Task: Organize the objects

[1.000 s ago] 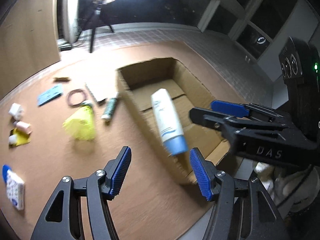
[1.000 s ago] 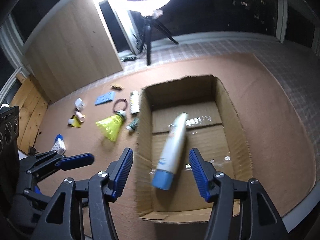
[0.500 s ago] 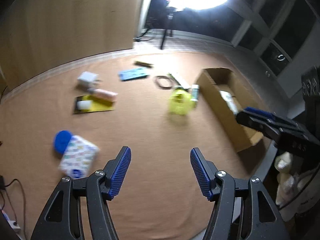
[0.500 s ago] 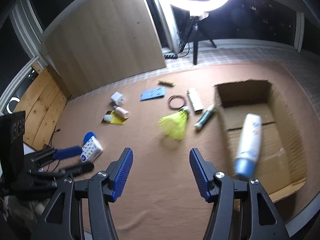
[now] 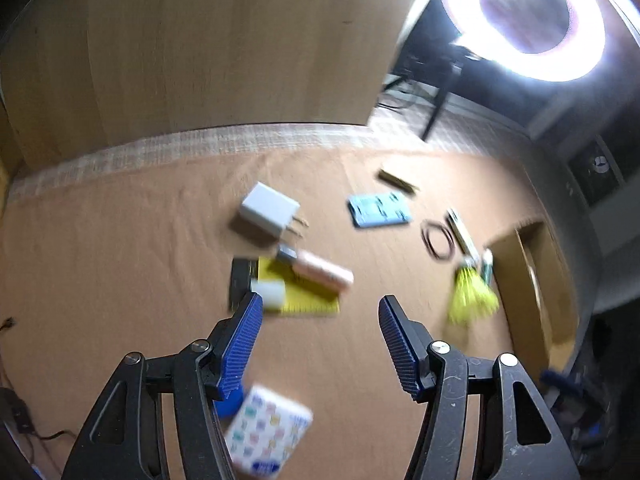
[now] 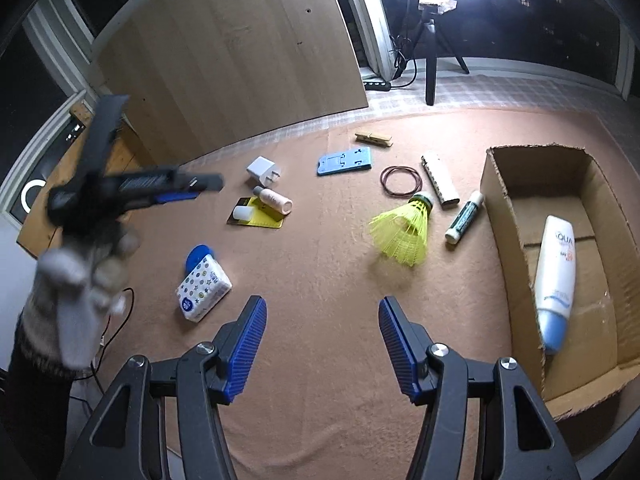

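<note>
Tissue pack (image 5: 267,438) just below closing, empty left claw (image 5: 320,346).

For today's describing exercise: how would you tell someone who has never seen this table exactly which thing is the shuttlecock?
Start at the open cardboard box on the right of the brown table. Just left of it a green-and-white tube lies aslant; the shuttlecock is next to that. It is the only bright yellow flared cone, with a dark-banded cap pointing at the ring of hair ties.

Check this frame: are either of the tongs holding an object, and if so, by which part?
Nothing is held. The left tongs and right tongs both stand open over the mat with nothing between their pads; the sunscreen bottle already lies in the cardboard box.
</note>
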